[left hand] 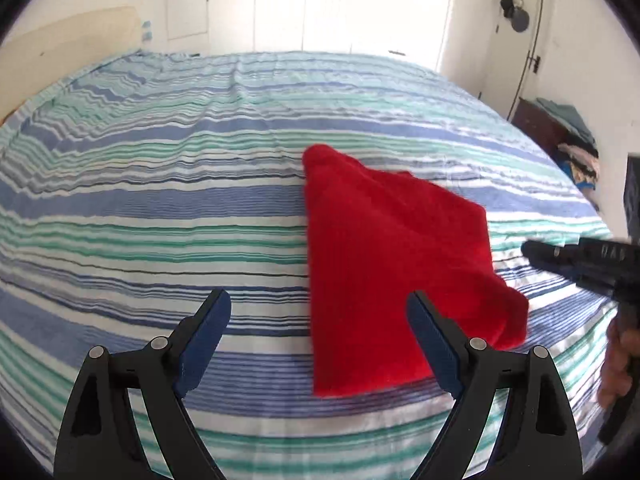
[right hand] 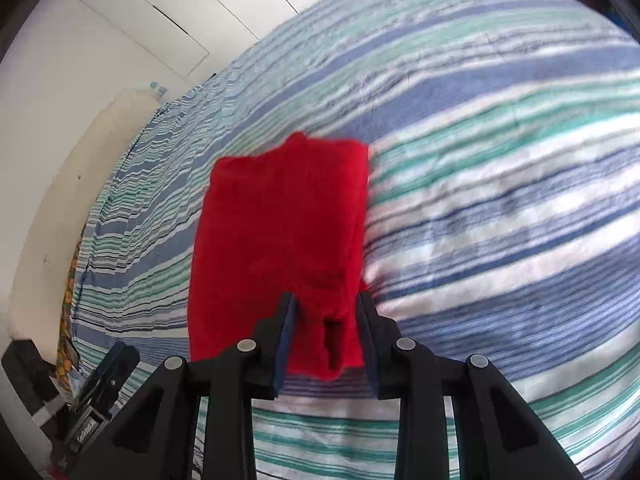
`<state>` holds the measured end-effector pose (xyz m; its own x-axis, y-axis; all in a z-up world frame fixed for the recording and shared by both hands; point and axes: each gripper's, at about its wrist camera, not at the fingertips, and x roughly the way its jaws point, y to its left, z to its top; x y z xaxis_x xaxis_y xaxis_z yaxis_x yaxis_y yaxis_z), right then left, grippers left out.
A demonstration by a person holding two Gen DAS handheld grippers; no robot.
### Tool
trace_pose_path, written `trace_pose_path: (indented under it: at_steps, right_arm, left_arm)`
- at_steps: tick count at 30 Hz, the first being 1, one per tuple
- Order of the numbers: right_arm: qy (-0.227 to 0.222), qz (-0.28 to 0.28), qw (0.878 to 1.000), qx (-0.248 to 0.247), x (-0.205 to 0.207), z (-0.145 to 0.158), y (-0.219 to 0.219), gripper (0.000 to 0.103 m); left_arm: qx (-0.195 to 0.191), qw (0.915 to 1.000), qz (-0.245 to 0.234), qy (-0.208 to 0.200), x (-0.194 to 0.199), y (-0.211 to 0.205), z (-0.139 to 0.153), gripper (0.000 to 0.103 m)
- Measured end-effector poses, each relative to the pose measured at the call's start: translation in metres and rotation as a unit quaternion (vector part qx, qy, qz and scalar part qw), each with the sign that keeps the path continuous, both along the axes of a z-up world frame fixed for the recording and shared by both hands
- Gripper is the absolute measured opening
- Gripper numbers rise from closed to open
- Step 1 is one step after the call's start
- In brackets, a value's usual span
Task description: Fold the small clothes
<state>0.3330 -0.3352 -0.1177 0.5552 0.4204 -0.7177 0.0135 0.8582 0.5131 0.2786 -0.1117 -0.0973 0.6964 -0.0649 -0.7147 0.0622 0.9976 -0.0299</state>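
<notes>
A small folded red garment (left hand: 392, 264) lies on the striped bedspread (left hand: 160, 200). My left gripper (left hand: 318, 312) is open and empty, hovering just left of the garment's near edge, its right finger over the cloth. In the right wrist view my right gripper (right hand: 326, 312) has its jaws partly closed around the near end of the red garment (right hand: 280, 232), with cloth bunched between the fingers. The right gripper also shows in the left wrist view (left hand: 536, 250) at the garment's right side.
The bed's blue, green and white striped cover (right hand: 500, 160) fills both views. White wardrobe doors (left hand: 320, 4) stand behind the bed. A dark stand with piled clothes (left hand: 568, 140) is at the right. A headboard (left hand: 60, 52) is at the left.
</notes>
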Motion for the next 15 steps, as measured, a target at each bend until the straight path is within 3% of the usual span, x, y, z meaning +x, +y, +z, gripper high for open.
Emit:
trace_pose_path:
  at_steps: [3, 6, 7, 8, 10, 12, 14, 15]
  right_arm:
    - [0.015, -0.010, 1.000, 0.006, 0.040, -0.004, -0.006, 0.031]
    - [0.065, -0.011, 0.998, 0.011, 0.083, -0.041, -0.011, 0.031]
    - [0.078, -0.006, 0.997, 0.008, 0.093, -0.052, -0.008, 0.015]
    - [0.064, -0.009, 0.998, -0.008, 0.097, -0.053, -0.007, 0.009]
    - [0.026, -0.004, 0.999, -0.045, 0.101, -0.048, 0.002, 0.009]
    - [0.039, 0.003, 0.995, -0.094, 0.107, -0.061, 0.005, 0.009]
    - [0.043, 0.010, 0.995, -0.093, 0.111, -0.066, 0.001, 0.013]
    - [0.038, 0.009, 0.995, -0.088, 0.110, -0.059, -0.002, 0.023]
  left_arm:
    - [0.050, 0.9971, -0.024, 0.052, 0.021, -0.023, -0.035, 0.088]
    - [0.069, 0.9951, -0.039, 0.058, 0.017, -0.031, -0.052, 0.088]
    - [0.069, 0.9951, -0.044, 0.056, 0.014, -0.031, -0.053, 0.088]
    - [0.066, 0.9953, -0.045, 0.055, 0.013, -0.031, -0.053, 0.088]
    - [0.057, 0.9958, -0.042, 0.058, 0.012, -0.028, -0.057, 0.090]
    - [0.041, 0.9962, -0.035, 0.069, 0.013, -0.024, -0.059, 0.091]
    - [0.029, 0.9963, -0.029, 0.076, 0.011, -0.021, -0.056, 0.090]
    - [0.026, 0.9963, -0.028, 0.077, 0.007, -0.018, -0.052, 0.090]
